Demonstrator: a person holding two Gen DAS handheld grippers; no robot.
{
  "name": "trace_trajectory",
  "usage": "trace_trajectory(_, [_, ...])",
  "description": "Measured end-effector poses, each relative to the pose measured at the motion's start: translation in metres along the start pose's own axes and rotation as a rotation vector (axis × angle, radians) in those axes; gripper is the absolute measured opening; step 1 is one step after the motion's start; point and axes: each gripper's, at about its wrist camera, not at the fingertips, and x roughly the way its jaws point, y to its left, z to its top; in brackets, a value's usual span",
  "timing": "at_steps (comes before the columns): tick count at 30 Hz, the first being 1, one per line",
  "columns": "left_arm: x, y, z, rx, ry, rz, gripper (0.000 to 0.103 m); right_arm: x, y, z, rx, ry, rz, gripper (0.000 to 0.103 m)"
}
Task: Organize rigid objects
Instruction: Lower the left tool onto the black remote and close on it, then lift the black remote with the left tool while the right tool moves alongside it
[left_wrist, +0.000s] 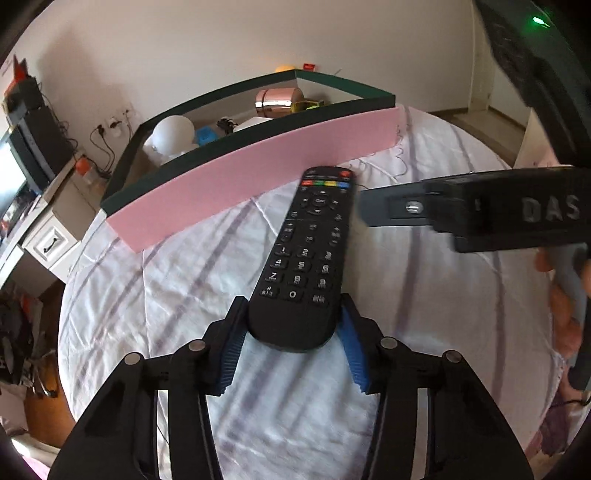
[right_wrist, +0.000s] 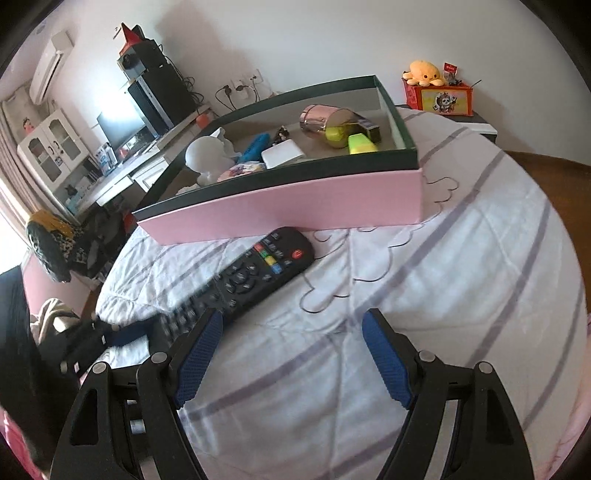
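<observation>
The left gripper (left_wrist: 293, 325) is clamped on the lower end of a black remote control (left_wrist: 308, 254), which has white numerals and 4 coloured keys near its top. Its top end lies by the pink wall of a shallow box (left_wrist: 258, 173) on the striped bedsheet (right_wrist: 443, 295). The box holds a white figurine (right_wrist: 207, 157), a copper-pink cup (right_wrist: 321, 118) and yellow-green items. The right gripper (right_wrist: 291, 328) hovers with fingers apart.

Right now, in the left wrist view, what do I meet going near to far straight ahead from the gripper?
Left gripper shut on the remote control → pink box wall → white figurine and white pad inside → rose-gold cup → far dark-green rim.
</observation>
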Motion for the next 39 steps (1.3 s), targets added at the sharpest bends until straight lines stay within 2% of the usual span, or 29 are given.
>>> trace_trajectory(2, [-0.002,0.001,-0.003,-0.012,-0.003,-0.008,0.048,0.001,0.005,-0.002,-0.005,0.001,0.006,0.079])
trace_trajectory(4, [-0.005,0.002,-0.007,-0.039,-0.01,-0.004,0.049,0.003,0.01,-0.006,-0.009,0.008,0.029,0.073])
trace_trajectory(5, [-0.006,0.003,-0.008,-0.057,-0.013,0.01,0.051,0.004,0.013,-0.007,-0.005,0.007,0.044,0.066])
trace_trajectory(7, [-0.006,0.008,-0.009,-0.094,-0.01,0.018,0.055,0.007,0.017,-0.009,-0.011,0.017,0.058,0.06])
trace_trajectory(9, [-0.006,0.011,-0.011,-0.112,-0.012,0.022,0.061,0.01,0.022,-0.011,-0.012,0.024,0.072,0.057])
trace_trajectory(12, [-0.006,0.012,-0.012,-0.115,-0.018,0.005,0.061,0.015,0.028,-0.01,-0.014,0.032,0.096,0.055])
trace_trajectory(15, [-0.007,0.011,-0.014,-0.103,-0.021,0.006,0.061,0.023,0.036,-0.006,-0.027,0.043,0.112,0.037])
trace_trajectory(16, [-0.008,0.011,-0.015,-0.101,-0.024,-0.001,0.061,0.025,0.04,-0.006,-0.045,0.046,0.108,0.036])
trace_trajectory(19, [-0.01,0.014,-0.019,-0.11,-0.025,-0.013,0.062,0.03,0.055,-0.006,-0.1,0.055,0.107,0.035])
trace_trajectory(22, [-0.011,0.02,-0.024,-0.127,-0.024,-0.01,0.068,0.034,0.067,-0.005,-0.138,0.065,0.106,0.035])
trace_trajectory(26, [-0.017,0.031,-0.032,-0.149,-0.024,0.035,0.067,0.044,0.085,-0.003,-0.181,0.097,0.137,0.034])
trace_trajectory(28, [-0.021,0.038,-0.038,-0.159,-0.024,0.078,0.066,0.052,0.097,-0.002,-0.198,0.121,0.17,0.032])
trace_trajectory(32, [-0.027,0.065,-0.05,-0.228,-0.015,0.134,0.047,0.067,0.126,0.0,-0.248,0.16,0.208,0.032])
trace_trajectory(37, [-0.024,0.093,-0.056,-0.294,0.001,0.134,0.05,0.081,0.157,-0.001,-0.312,0.205,0.254,0.032])
trace_trajectory(39, [-0.019,0.098,-0.051,-0.314,0.006,0.127,0.05,0.081,0.155,0.0,-0.307,0.209,0.259,0.032])
